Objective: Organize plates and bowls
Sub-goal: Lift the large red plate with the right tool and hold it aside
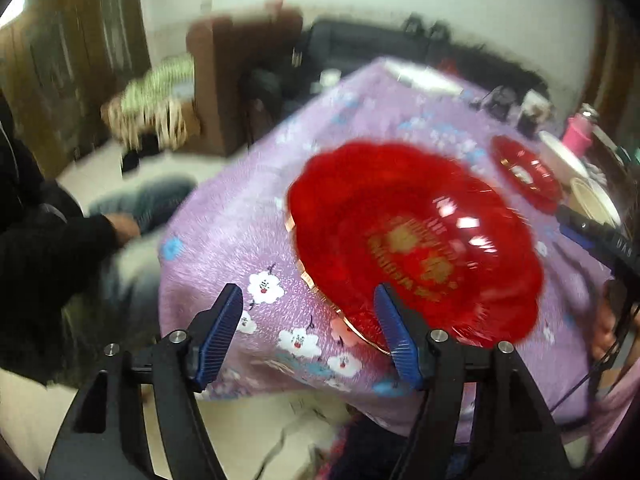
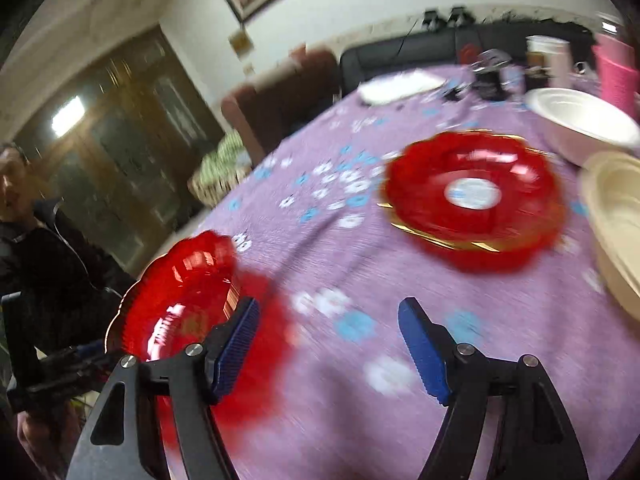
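A large red scalloped plate [image 1: 416, 240] with a gold rim lies on the purple flowered tablecloth [image 1: 240, 232]. My left gripper [image 1: 308, 300] is open, low at the plate's near left edge; its right finger overlaps the rim. In the right wrist view the same plate [image 2: 192, 296] sits at the left, behind my open right gripper [image 2: 328, 312], which hovers over bare cloth [image 2: 360, 400]. A second red plate [image 2: 476, 196] lies farther right, also seen in the left wrist view [image 1: 524, 172]. Both views are motion-blurred.
A white bowl [image 2: 580, 124] and a cream bowl [image 2: 616, 220] stand at the right edge. A white plate [image 2: 400, 84] lies at the far end, with cups, a pink container [image 2: 616, 76] and small clutter. A person in black [image 2: 36, 248] sits left of the table.
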Tool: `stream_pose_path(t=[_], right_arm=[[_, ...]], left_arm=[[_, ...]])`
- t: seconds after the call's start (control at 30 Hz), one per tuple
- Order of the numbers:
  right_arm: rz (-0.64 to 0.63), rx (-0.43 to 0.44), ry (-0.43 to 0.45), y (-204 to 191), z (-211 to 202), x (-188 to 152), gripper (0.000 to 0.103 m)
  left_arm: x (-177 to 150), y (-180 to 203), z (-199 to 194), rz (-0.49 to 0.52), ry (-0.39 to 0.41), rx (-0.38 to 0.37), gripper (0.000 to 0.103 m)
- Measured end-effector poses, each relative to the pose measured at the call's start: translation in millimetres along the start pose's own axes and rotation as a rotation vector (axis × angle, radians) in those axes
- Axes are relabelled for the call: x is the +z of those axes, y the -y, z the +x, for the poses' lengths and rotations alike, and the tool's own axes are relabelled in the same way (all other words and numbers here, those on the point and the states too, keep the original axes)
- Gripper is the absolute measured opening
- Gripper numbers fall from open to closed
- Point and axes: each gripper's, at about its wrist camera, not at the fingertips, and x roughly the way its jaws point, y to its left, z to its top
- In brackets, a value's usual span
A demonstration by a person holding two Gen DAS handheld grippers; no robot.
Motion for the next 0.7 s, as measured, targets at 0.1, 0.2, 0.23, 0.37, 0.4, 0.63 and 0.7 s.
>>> stream_pose_path(t=[0.1, 0.2, 0.23, 0.37, 0.4, 0.63, 0.7], right_arm=[[0.084, 0.044, 0.094, 23, -31, -5, 0.075], [0.085, 0.025, 0.159, 23, -39, -1, 0.075], [0.076, 0.017, 0.147, 22, -36, 0, 0.075], [0.069, 0.016, 0.122, 19, -31, 3, 0.075], [0.078, 0.022, 0.12, 25, -32, -1, 0.075], [0.143, 0.011, 0.107, 43, -28, -6, 0.075], [0.18, 0.022, 0.115, 51, -29, -6, 0.075]], left_arm=[[-6, 18, -5, 0.1, 0.086, 0.055, 0.073], [-1, 27, -2, 0.129, 0.046, -0.002, 0.072], [-1, 29, -4, 0.142, 0.037, -0.036, 0.073], [-6, 38, -24, 0.276, 0.027, -0.123, 0.074], [-8, 39, -30, 0.318, 0.027, -0.121, 0.074], [-11, 35, -44, 0.383, 0.009, -0.059, 0.075], [0, 31, -50, 0.362, 0.026, -0.079, 0.075]])
